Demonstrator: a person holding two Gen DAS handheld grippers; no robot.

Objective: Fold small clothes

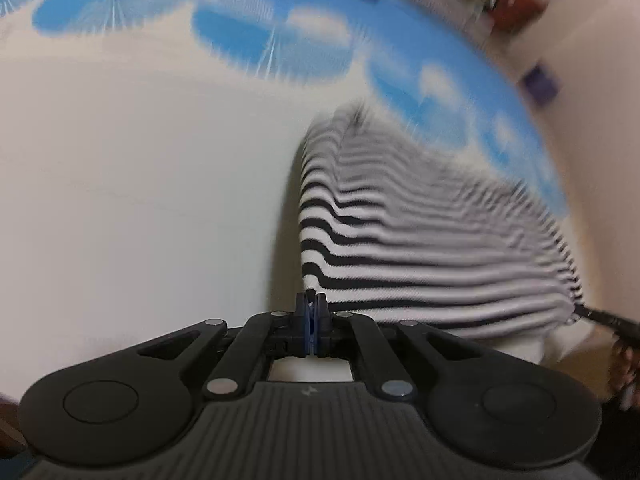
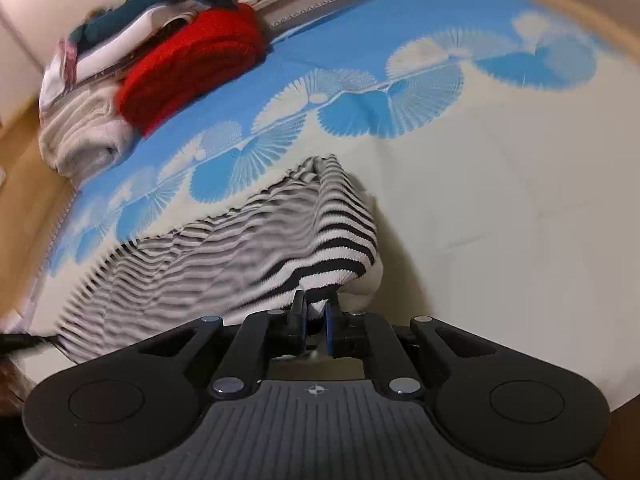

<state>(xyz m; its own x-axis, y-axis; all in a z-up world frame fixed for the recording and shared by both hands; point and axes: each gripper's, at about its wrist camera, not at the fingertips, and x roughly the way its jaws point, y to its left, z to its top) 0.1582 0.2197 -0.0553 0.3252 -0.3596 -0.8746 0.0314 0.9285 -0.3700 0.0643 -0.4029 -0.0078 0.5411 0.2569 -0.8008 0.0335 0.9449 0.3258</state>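
We see a black-and-white striped garment (image 2: 224, 248) lifted at its near edge and stretched between two hand-held grippers above a bed sheet (image 2: 500, 168) printed cream with blue fan shapes. The left gripper (image 1: 311, 314) has its jaws pressed together on the near left corner of the cloth; the fabric rises directly from the pads, so we judge it pinched there, though the layer between them is too thin to make out. The right gripper (image 2: 315, 320) has its jaws clamped on a bunched fold at the near right corner, with striped cloth visibly filling the gap.

As to progress, we judge the fold barely begun — the garment is gripped at both near corners and raised, its far part trailing toward the sheet, and no crease or doubled layer is yet laid down. Carrying the near edge over to the far one, setting it down and smoothing remain.

The two views complement each other. The right wrist view alone shows a pile of clothes at the far left of the bed — a red knit item (image 2: 192, 64) on top of a pale folded one (image 2: 84, 136), with teal and white pieces behind; whether these are finished work we cannot tell. It also shows the wooden floor (image 2: 24, 152) beside the bed. The left wrist view shows the open cream stretch of sheet to the left and, at its right edge, the dark tip of the other gripper holding the cloth.
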